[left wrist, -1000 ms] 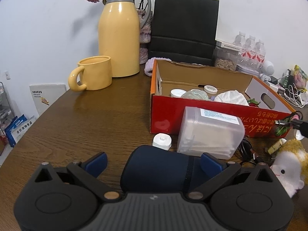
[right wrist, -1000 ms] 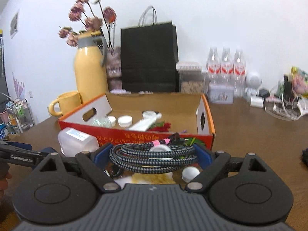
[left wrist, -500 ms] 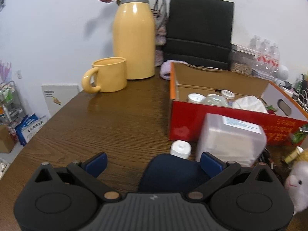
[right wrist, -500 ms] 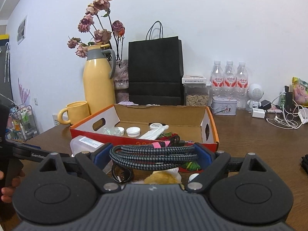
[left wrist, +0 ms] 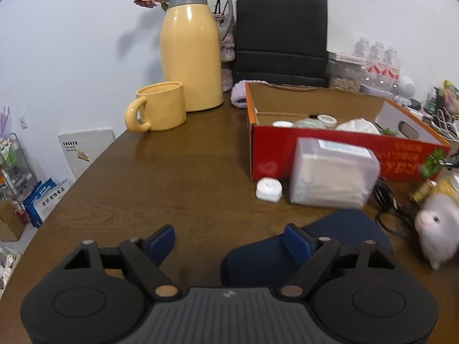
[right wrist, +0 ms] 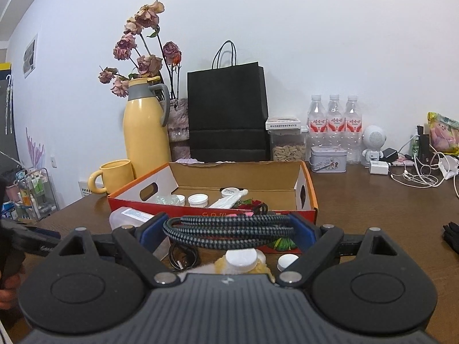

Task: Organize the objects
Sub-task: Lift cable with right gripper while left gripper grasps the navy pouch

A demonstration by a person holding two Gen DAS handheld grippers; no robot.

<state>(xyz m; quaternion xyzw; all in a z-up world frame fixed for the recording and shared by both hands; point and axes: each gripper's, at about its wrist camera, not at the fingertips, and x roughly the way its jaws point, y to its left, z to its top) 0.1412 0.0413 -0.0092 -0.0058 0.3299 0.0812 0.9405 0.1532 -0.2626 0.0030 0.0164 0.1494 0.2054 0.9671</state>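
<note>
1. Right gripper (right wrist: 229, 230) clasps one braided cable coil (right wrist: 229, 229), at six o'clock of the cardboard box (right wrist: 307, 183).
2. Left gripper (left wrist: 229, 240), jaws just narrowed, grips nothing; navy pouch (left wrist: 344, 229) under its right finger.
3. Three water bottles (right wrist: 334, 126); plush toy (left wrist: 436, 232) only in left view.

A: What colour was the box (right wrist: 212, 205)?
B: Red outside, brown inside. The jug (left wrist: 190, 54) and cup (left wrist: 160, 106) were yellow.
A: And the cable (right wrist: 229, 229)?
B: Black and grey, with a woven pattern. The bag (right wrist: 228, 111) was black, the bench (left wrist: 172, 177) dark brown.
</note>
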